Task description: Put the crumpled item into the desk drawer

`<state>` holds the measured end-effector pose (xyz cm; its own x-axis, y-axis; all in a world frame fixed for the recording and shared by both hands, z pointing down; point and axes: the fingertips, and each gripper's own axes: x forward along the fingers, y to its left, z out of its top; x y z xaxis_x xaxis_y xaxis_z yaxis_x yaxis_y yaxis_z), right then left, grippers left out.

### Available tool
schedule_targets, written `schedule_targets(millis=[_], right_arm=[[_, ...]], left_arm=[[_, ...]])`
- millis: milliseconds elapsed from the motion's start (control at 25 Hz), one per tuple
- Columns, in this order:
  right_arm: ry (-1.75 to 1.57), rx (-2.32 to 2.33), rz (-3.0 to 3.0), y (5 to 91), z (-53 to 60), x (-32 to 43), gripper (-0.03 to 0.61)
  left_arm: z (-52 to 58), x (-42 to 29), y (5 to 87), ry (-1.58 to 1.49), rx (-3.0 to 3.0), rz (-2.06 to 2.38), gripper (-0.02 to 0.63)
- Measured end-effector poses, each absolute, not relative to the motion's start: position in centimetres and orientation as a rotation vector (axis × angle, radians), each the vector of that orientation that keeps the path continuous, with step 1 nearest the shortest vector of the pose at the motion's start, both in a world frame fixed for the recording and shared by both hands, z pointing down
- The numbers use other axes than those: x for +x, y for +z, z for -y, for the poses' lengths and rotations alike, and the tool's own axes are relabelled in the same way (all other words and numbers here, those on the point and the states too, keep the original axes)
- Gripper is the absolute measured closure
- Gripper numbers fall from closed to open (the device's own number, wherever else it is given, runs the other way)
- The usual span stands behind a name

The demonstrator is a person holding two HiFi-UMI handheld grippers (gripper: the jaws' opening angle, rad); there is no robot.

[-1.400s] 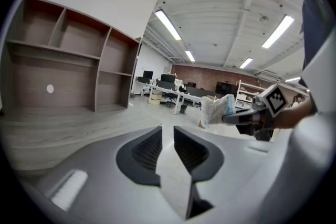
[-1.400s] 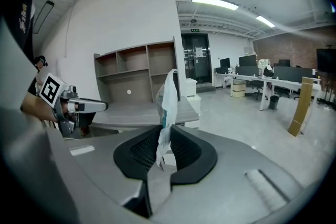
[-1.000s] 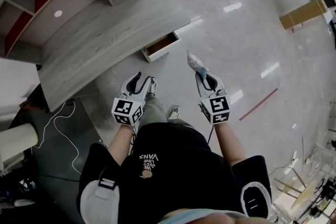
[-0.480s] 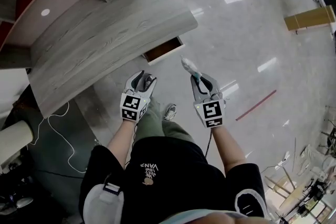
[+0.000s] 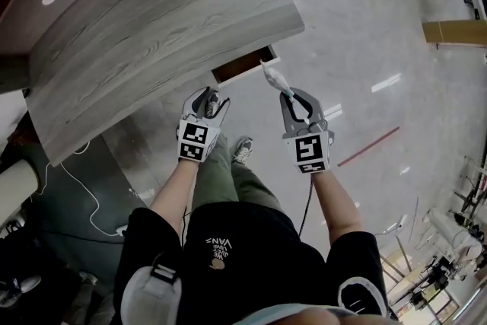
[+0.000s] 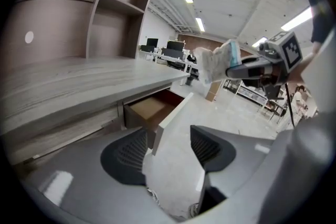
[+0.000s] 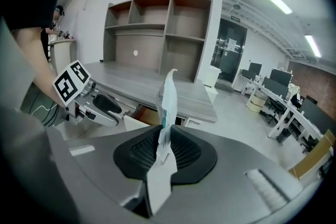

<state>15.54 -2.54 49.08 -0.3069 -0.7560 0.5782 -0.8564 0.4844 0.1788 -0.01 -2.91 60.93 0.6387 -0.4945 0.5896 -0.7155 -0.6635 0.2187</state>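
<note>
- Crumpled item [image 5: 272, 78]: a pale white and light-blue wad, pinched at its lower end by the right gripper [image 5: 291, 97] and held in the air above the glossy floor [image 5: 358, 34].
- In the head view its free end points toward the desk drawer [image 5: 243, 65] and lies just beside that drawer's white front.
- In the right gripper view the crumpled item [image 7: 167, 102] stands upright out of the right gripper [image 7: 164, 150], whose dark pads are pressed onto it from both sides.
- The left gripper [image 5: 207, 97] is held to the left of the right one, apart from it and lower in the head view than the desk's edge.
- In the left gripper view the jaws of the left gripper [image 6: 168, 152] are opening and stand wide, with nothing gripped; the drawer front shows beyond the gap.
- The desk drawer [image 6: 152, 110] is pulled out from under the top of the grey wood-grain desk [image 6: 79, 81], showing a brown inside.
- The same view shows the crumpled item [image 6: 218, 63] in the air to the right of the desk.
- An open shelf unit [image 7: 157, 34] stands at the back of the desk.
</note>
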Motion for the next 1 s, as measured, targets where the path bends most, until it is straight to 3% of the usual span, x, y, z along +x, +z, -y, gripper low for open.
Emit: schedule_targets(millis=[1000], right_arm=[[-0.46, 0.669, 1.853, 56.0, 7.5, 11.9, 0.532]], left_arm=[[4.9, 0.9, 65.6, 0.706, 2.357, 0.937, 0.337]])
